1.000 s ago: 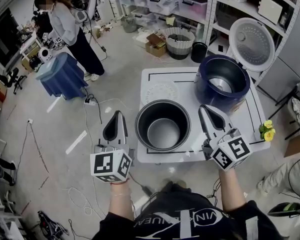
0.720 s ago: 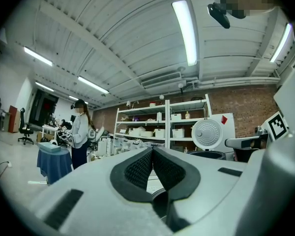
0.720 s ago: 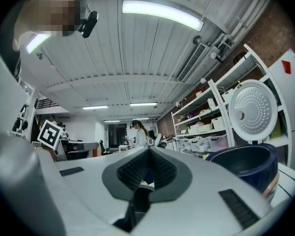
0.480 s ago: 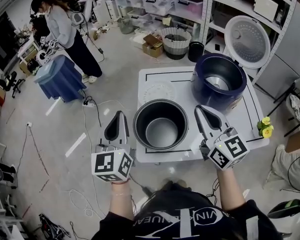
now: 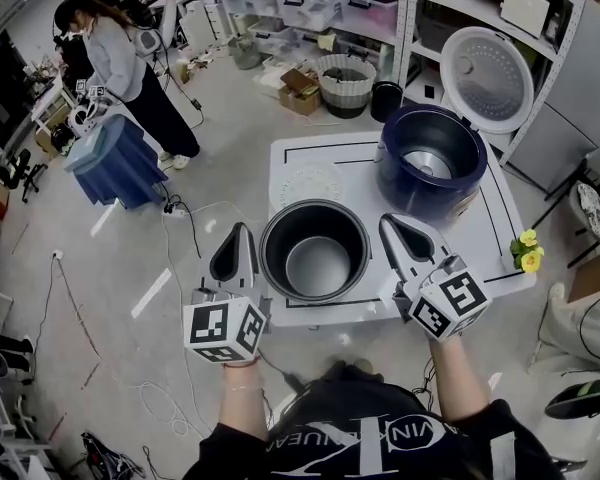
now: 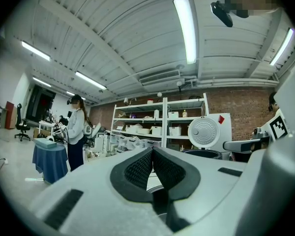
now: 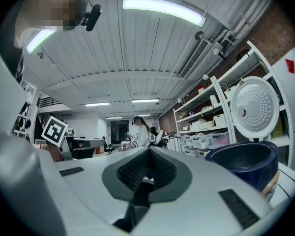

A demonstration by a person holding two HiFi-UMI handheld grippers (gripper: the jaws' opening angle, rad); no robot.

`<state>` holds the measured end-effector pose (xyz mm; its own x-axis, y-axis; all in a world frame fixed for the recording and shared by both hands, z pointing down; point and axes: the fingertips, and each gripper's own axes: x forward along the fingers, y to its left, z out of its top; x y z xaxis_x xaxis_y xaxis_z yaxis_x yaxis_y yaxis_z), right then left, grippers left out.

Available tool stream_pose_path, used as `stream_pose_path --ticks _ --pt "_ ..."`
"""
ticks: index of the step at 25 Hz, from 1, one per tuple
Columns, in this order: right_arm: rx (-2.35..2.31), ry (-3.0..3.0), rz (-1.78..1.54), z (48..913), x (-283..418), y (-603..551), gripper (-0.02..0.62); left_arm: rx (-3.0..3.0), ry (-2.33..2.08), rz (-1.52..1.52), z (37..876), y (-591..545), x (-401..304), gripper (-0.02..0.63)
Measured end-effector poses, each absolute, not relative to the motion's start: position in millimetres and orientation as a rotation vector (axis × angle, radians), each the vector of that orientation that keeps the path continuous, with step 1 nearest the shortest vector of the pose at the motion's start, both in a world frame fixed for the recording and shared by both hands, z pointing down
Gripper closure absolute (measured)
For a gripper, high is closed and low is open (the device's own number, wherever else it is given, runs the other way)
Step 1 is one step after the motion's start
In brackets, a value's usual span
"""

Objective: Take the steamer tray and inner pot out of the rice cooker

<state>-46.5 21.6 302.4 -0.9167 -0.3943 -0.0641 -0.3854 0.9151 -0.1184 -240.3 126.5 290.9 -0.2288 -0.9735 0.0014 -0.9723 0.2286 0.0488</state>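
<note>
Left gripper (image 5: 242, 230) and right gripper (image 5: 389, 222): jaws together, empty, flanking the inner pot (image 5: 315, 266) at frame centre. Steamer tray (image 5: 308, 183) lies just above it on the table (image 5: 500, 238). Rice cooker (image 5: 400, 183) stands upper right, lid open.

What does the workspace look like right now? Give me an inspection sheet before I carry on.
Surface: white table with black outlines.
Job's things: inner pot and steamer tray both out on the table; rice cooker lid open, no pot inside.
Clutter: yellow flowers at the table's right edge.
Grippers: left gripper and right gripper shut, empty, either side of the inner pot.
Cables: loose cables on the floor left of the table.
Surroundings: person by a blue-draped stand; shelves with bins.
</note>
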Motion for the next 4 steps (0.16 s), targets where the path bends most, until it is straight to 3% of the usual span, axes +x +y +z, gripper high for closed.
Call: stream_pose_path --ticks 4 --pt "-0.597 2.994 -0.163 300.2 -43.7 19.2 0.598 1.932 -2.432 -0.054 288.3 121.7 -234.6 0.595"
